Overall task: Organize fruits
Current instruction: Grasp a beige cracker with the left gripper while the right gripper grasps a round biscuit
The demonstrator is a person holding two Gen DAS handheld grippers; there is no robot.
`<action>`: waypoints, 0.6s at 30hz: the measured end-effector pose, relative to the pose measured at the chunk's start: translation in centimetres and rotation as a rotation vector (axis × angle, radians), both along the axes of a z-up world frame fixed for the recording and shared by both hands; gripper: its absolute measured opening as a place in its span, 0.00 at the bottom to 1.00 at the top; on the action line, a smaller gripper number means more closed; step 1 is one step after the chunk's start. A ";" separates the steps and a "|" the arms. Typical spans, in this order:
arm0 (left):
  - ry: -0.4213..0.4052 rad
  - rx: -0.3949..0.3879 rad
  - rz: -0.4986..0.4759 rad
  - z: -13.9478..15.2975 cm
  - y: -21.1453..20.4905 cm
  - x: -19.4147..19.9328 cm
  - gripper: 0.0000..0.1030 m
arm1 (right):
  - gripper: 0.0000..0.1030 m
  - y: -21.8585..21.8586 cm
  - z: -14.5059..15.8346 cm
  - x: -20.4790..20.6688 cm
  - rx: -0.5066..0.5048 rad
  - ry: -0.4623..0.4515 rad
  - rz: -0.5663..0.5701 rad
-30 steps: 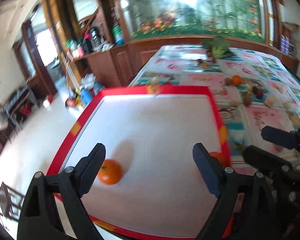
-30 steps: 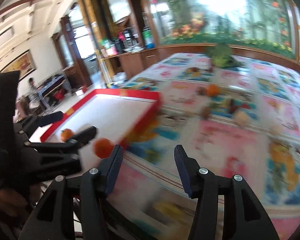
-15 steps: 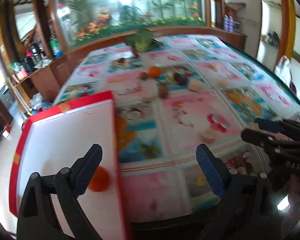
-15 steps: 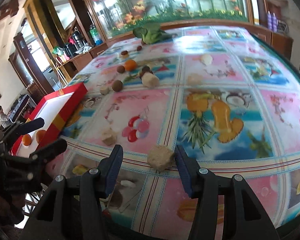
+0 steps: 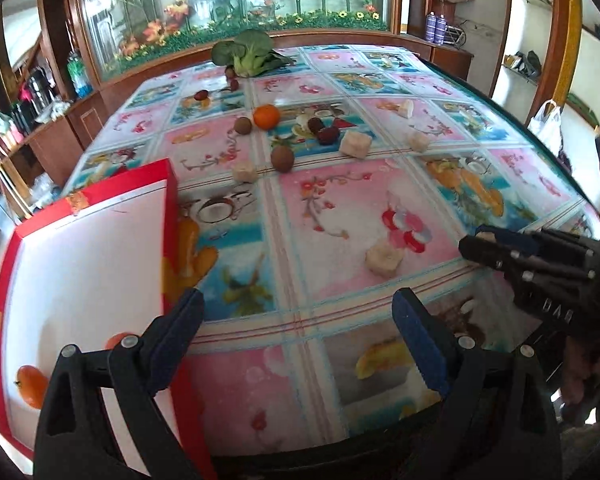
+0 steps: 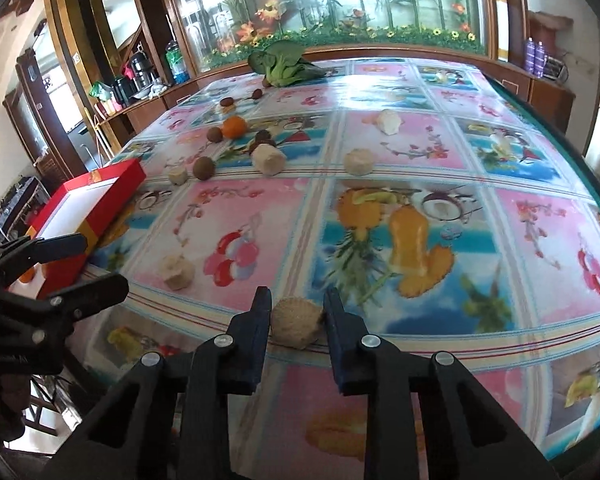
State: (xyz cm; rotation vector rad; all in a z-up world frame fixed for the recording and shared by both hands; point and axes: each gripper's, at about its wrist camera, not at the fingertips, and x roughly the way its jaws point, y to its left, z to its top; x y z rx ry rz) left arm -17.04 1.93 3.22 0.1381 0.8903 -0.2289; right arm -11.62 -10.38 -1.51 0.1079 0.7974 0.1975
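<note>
Clamping a beige chunk, right gripper jaws; left gripper jaws apart

Pale fruit chunk between fingers

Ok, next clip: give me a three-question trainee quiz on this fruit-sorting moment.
1. True or false: the right gripper has its jaws closed around the beige peeled chunk at the near table edge.
2. How many orange fruits lie inside the red-rimmed white tray?
3. Which is nearest the leafy green vegetable? A) the loose round orange B) the red tray C) the left gripper

Key
1. True; both pads touch the chunk.
2. Two: one whole fruit in view, and one partly hidden behind the left gripper's finger.
3. A
</note>
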 end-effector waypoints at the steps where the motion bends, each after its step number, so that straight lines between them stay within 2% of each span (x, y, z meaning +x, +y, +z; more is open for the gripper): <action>1: 0.009 -0.013 -0.001 0.0 -0.2 0.4 0.92 | 0.25 -0.3 0.0 0.1 0.004 0.002 -0.005; 7: 0.045 -0.037 -0.020 -0.5 -2.3 2.1 0.92 | 0.25 -0.8 0.0 0.0 0.030 0.004 -0.003; 12: 0.053 -0.001 -0.019 -1.4 -3.8 3.0 0.91 | 0.25 -1.0 0.1 0.0 0.043 0.004 0.001; 13: 0.056 0.007 -0.008 -1.6 -3.8 3.2 0.86 | 0.25 -1.0 0.1 0.0 0.042 0.004 0.002; 14: 0.060 0.006 -0.001 -1.8 -3.8 3.4 0.77 | 0.25 -1.0 0.1 0.0 0.041 0.004 0.003; 16: 0.079 -0.002 0.012 -2.2 -3.7 3.9 0.69 | 0.25 -1.0 0.1 0.0 0.043 0.004 0.001; 18: 0.080 -0.005 0.015 -2.4 -3.8 4.2 0.67 | 0.25 -1.0 0.1 -0.1 0.044 0.004 0.002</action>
